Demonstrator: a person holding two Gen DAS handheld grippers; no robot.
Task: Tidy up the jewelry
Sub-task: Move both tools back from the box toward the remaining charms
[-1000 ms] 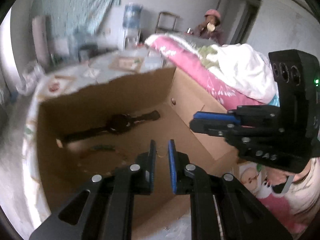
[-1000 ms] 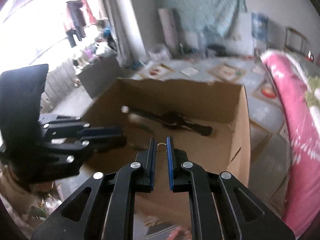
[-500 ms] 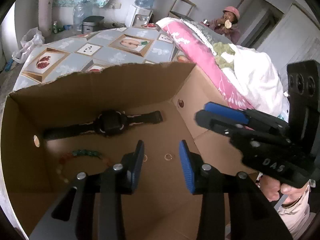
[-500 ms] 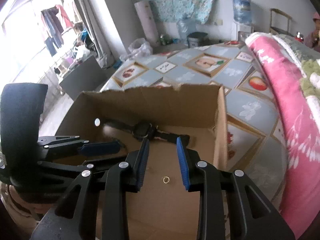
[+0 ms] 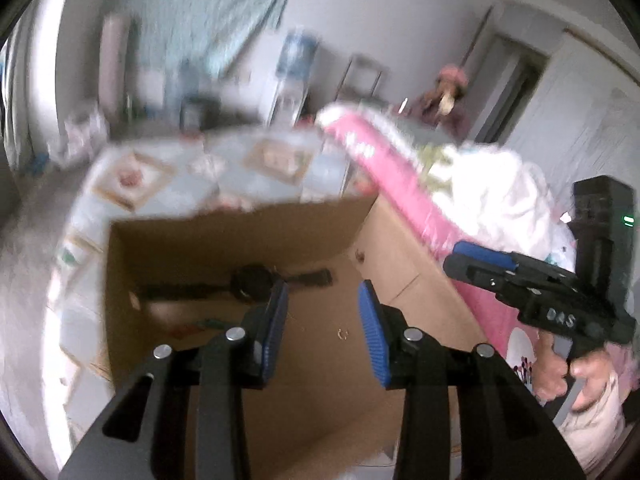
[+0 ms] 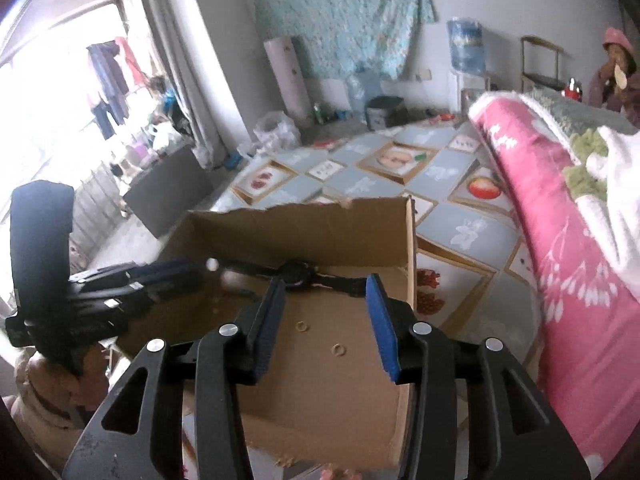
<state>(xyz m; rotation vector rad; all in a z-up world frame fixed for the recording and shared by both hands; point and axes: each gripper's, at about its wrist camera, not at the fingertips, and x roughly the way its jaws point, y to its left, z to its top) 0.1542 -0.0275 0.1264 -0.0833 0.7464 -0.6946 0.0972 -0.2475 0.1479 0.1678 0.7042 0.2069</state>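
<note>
An open cardboard box (image 6: pixel 304 236) sits on a patterned mat. A black watch (image 6: pixel 298 274) lies along its far wall; it also shows in the left wrist view (image 5: pixel 252 280). Two small gold rings (image 6: pixel 338 349) (image 6: pixel 301 325) lie on the box floor; one ring (image 5: pixel 342 334) shows in the left wrist view. A bead bracelet (image 5: pixel 204 325) shows blurred at the left of the box floor. My left gripper (image 5: pixel 322 300) is open and empty above the box. My right gripper (image 6: pixel 326 294) is open and empty above the rings.
A pink quilt (image 6: pixel 560 248) lies along the right of the box. The patterned mat (image 6: pixel 400 168) spreads behind the box. A person (image 6: pixel 614 68) sits at the far right. A water dispenser (image 6: pixel 466 52) stands at the back wall.
Both grippers went from nearly shut to wide open. The ring once between my right fingers now lies on the box floor. Both grippers have risen and pulled back from the box.
</note>
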